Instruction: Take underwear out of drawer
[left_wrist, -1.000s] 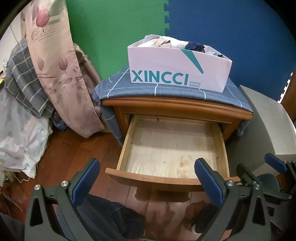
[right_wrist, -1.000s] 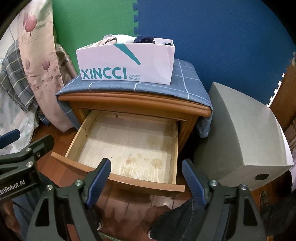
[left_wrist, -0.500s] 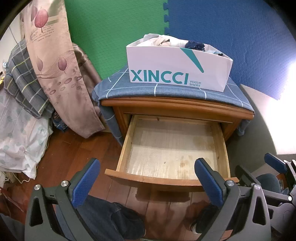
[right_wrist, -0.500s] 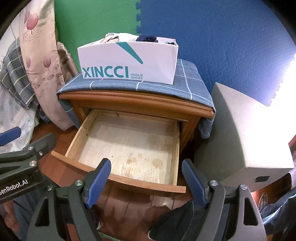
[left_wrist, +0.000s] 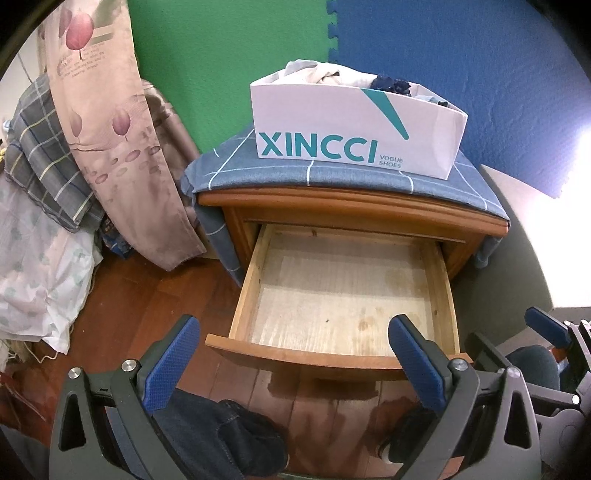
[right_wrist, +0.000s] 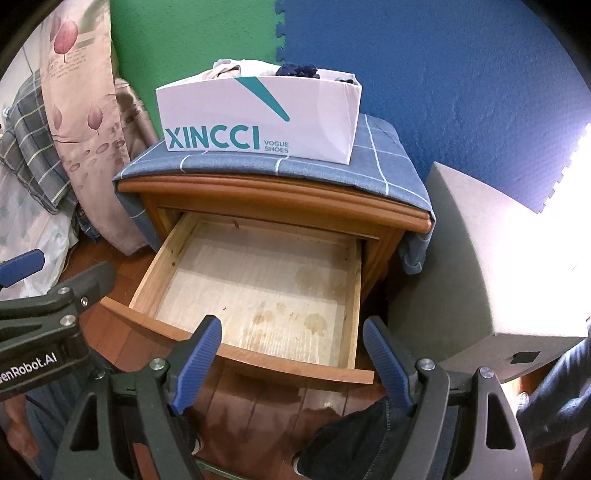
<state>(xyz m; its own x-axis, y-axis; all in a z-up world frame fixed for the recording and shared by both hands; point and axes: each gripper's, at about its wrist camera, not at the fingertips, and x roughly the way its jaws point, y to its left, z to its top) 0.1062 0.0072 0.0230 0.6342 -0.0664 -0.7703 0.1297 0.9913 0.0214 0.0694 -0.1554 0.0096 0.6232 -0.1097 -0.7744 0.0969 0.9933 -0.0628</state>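
At the far left, hanging fabrics (left_wrist: 122, 140) and bedding crowd the floor, and nothing there can be told apart as a garment. The left gripper (left_wrist: 291, 354) hovers just in front of the open drawer (left_wrist: 343, 291), its jaws spread wide and empty. The drawer's bare, stained bottom shows nothing in it, though its rear part runs under the nightstand (left_wrist: 347, 210) top and stays hidden. The underwear (left_wrist: 391, 84) appears to be among the crumpled clothes heaped in the white shoe box (left_wrist: 354, 129) on the cloth-covered surface, but single pieces cannot be made out. The removal looks finished, so the next move is probably to close the drawer or withdraw. The right gripper (right_wrist: 291, 363) is likewise wide apart and holds nothing. A grey box (right_wrist: 491, 266) at right is partly washed out by glare.
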